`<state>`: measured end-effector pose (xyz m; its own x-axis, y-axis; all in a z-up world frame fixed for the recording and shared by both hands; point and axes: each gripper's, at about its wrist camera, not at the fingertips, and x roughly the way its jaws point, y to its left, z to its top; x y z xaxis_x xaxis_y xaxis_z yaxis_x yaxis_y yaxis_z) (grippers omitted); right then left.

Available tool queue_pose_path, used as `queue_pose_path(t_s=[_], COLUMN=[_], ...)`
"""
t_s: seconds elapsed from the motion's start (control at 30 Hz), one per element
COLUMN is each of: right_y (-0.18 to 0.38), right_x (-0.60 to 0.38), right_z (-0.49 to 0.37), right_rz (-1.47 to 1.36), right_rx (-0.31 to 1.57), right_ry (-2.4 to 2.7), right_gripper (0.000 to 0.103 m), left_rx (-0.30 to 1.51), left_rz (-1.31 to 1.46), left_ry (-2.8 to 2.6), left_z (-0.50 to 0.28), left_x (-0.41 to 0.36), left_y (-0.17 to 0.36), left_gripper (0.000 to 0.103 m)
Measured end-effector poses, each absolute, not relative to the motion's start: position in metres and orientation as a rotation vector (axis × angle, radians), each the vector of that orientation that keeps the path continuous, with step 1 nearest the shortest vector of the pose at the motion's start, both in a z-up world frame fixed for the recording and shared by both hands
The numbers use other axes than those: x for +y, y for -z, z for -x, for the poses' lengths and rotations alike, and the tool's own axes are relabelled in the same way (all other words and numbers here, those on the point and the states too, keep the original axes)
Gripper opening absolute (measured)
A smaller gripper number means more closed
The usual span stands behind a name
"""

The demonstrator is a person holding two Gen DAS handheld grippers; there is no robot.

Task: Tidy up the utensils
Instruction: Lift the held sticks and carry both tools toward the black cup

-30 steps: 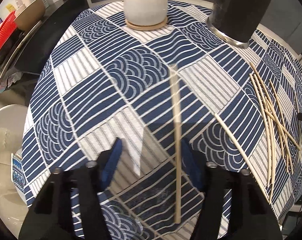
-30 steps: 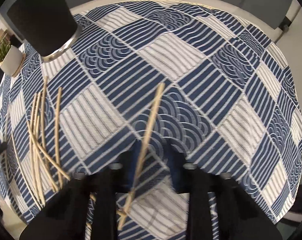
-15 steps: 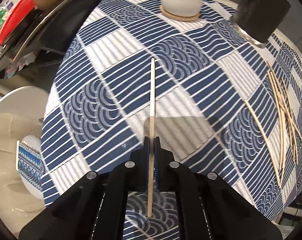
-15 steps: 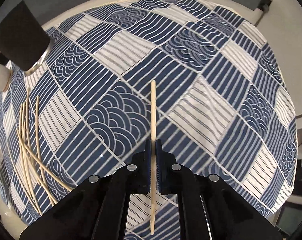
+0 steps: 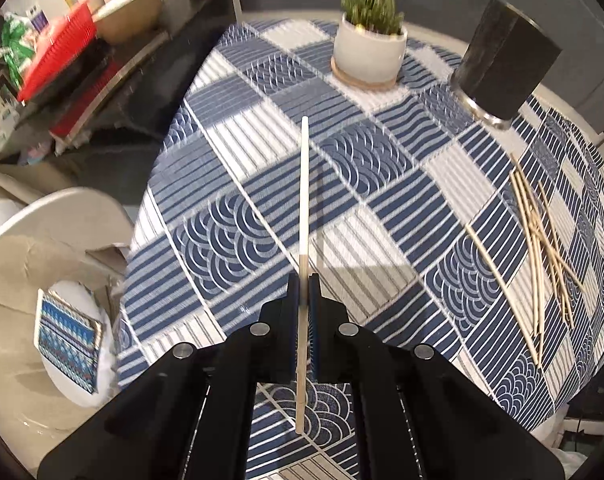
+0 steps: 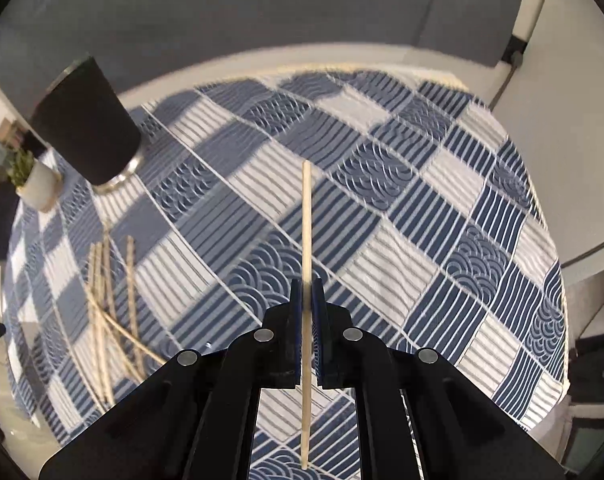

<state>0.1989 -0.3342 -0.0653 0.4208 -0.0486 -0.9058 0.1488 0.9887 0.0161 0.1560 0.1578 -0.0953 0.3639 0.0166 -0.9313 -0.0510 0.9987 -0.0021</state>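
Observation:
My left gripper [image 5: 303,284] is shut on a pale wooden chopstick [image 5: 304,196] and holds it above the blue patterned tablecloth [image 5: 238,236], pointing forward. My right gripper [image 6: 306,288] is shut on another wooden chopstick [image 6: 306,220], also lifted above the cloth. A pile of several loose chopsticks [image 5: 537,236] lies on the cloth at the right of the left wrist view; it also shows in the right wrist view [image 6: 110,292] at the left. A black cylindrical holder [image 5: 501,68] stands at the far right; in the right wrist view it [image 6: 86,124] stands far left.
A white potted plant [image 5: 369,50] on a coaster stands at the table's far side. A dark counter with a red basket [image 5: 50,64] and a bowl is off the left edge. A white chair [image 5: 50,232] stands at the near left.
Both grippers closed on a chopstick each and lifted them off the cloth. Both views have risen and tilted so more of the far table and holder shows.

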Motion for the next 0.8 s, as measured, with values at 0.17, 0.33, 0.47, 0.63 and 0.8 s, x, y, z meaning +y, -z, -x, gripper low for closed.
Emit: queue_pose_path(t_s=[0.17,0.33,0.47,0.63,0.8], right_y=[0.027,-0.017,-0.047,-0.078,-0.097], right_x=[-0.322,-0.31,-0.297,-0.283,-0.269], right_z=[-0.196,-0.197,-0.201,-0.205,-0.213], right_rz=[-0.098,-0.103,-0.091,-0.105,-0.157], right_rx=[1.057,0.966,0.903,0.835,0.787], right_ry=[0.099,0.056,0.025,-0.026,-0.13], right_gripper=[0.005,0.005,0.005,0.005,0.005], left_rx=[1.132,1.047,0.993,0.943,0.9], left_rz=[0.02,0.021,0.002,-0.023,-0.059], left_ry=[-0.032,-0.003,0.024,0.053,0.085], left_z=[-0.165,-0.174,-0.182,-0.194,-0.213], left_x=[0.153,0.139,0.126,0.11,0.09], left_y=[0.062,0.023,-0.005,-0.033,-0.058], left_gripper=[0.005,0.005,0.005,0.005,0.005])
